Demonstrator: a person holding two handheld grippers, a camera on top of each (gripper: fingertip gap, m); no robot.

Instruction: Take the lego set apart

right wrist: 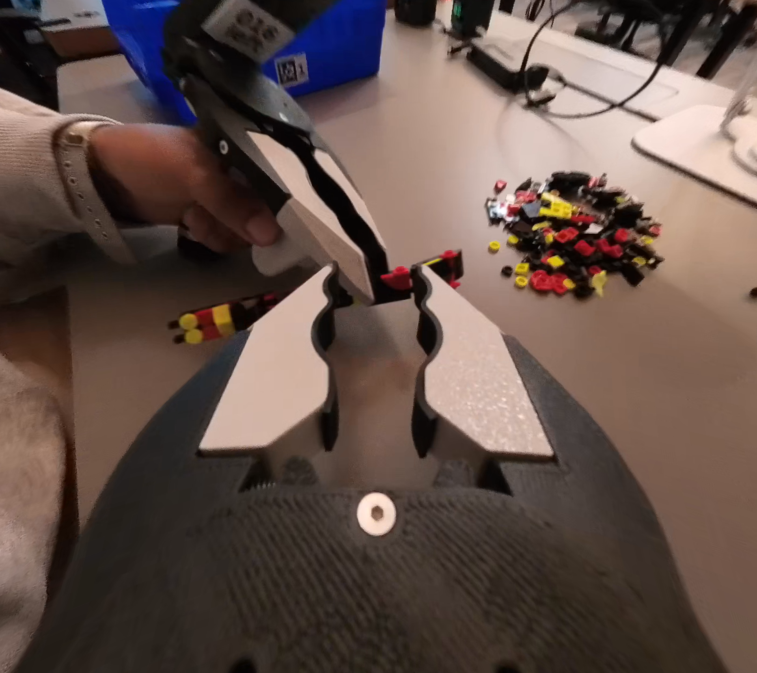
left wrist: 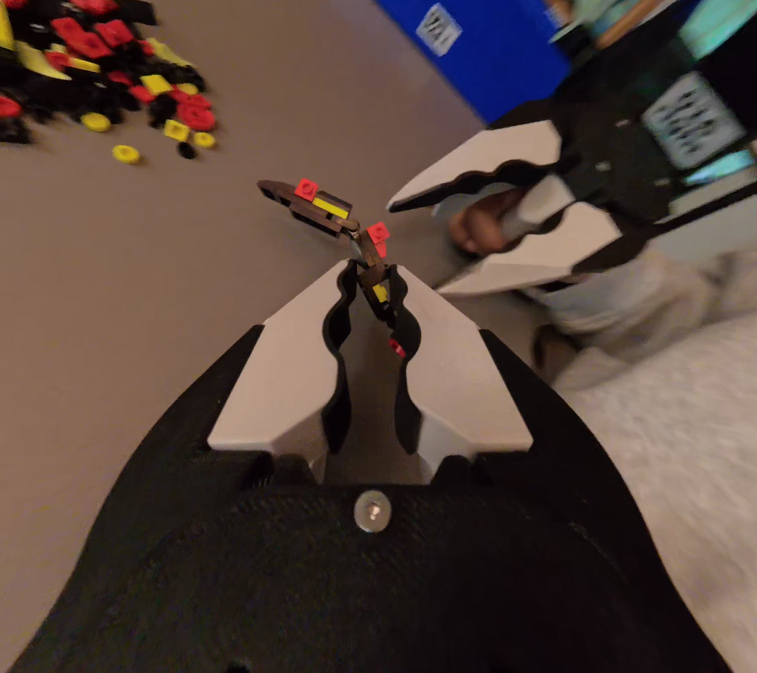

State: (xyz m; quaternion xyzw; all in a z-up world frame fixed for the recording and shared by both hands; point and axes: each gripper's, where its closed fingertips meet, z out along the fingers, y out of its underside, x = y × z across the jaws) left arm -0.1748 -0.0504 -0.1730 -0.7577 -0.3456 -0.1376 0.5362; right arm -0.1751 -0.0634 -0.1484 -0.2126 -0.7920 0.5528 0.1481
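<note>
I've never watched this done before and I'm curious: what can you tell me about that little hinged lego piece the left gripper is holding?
The lego piece is a small jointed chain of dark brown-black plastic segments, dotted with red studs and yellow tiles. The left gripper is shut on its lower segment; the rest bends up and away to the left, in the air above the grey table. The open right gripper hovers just beside it, apparently not touching.

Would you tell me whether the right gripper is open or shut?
Open: the right gripper shows a clear gap between its fingertips, with the lego piece just ahead, not clamped.
</note>
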